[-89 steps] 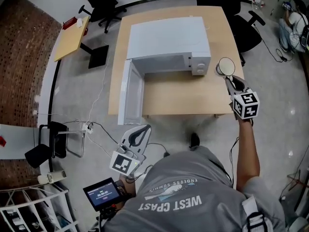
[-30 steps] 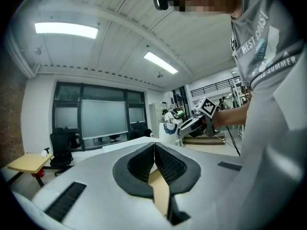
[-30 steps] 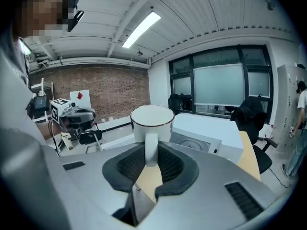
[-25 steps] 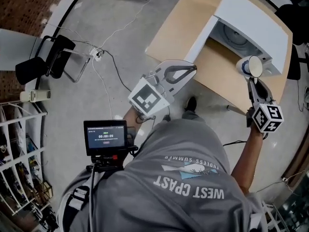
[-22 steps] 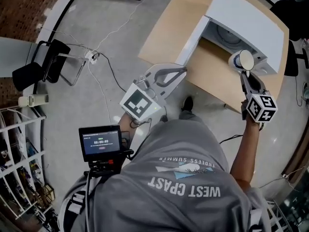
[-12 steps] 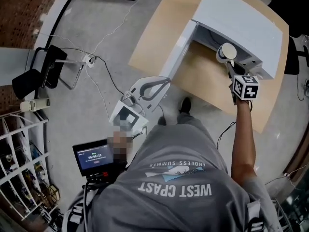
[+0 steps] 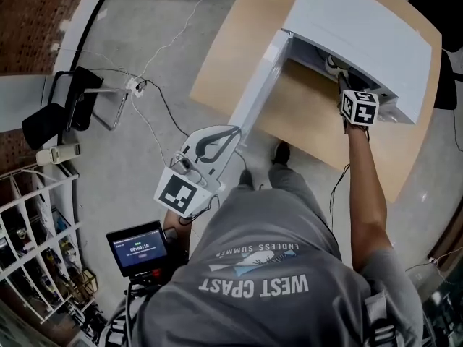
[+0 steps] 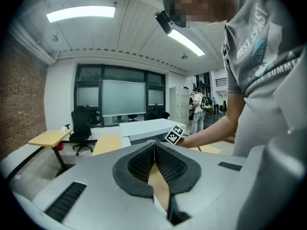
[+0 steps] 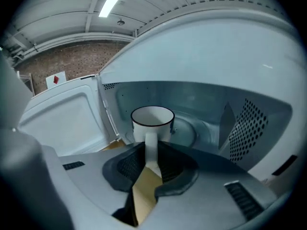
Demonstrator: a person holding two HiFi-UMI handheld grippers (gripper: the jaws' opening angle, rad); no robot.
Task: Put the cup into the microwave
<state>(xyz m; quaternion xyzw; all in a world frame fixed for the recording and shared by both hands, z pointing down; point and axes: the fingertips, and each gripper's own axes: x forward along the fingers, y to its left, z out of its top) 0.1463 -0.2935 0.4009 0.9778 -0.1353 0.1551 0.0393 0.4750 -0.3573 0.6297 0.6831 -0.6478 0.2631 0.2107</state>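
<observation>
A white cup point(image 9: 152, 121) with a dark rim stands upright just inside the open microwave point(image 7: 369, 27), above its glass turntable point(image 9: 192, 132). My right gripper point(image 9: 151, 150) is shut on the cup's handle and reaches into the cavity. In the head view that right gripper point(image 7: 341, 79) sits at the oven's mouth, and the oven's top hides most of the cup. The microwave door point(image 7: 257, 85) is swung open to the left. My left gripper point(image 7: 217, 137) hangs shut and empty over the floor, well left of the table; its pads point(image 8: 163, 164) meet.
The microwave stands on a tan table point(image 7: 231, 49). On the floor to the left lie cables point(image 7: 155, 118) and a black chair point(image 7: 54, 114). A small monitor point(image 7: 137, 248) hangs at the person's waist, with a wire rack point(image 7: 36, 259) beyond it.
My right gripper has carried the cup from in front of the control panel leftward and into the microwave's cavity. The left gripper has dropped lower and further from the table.
</observation>
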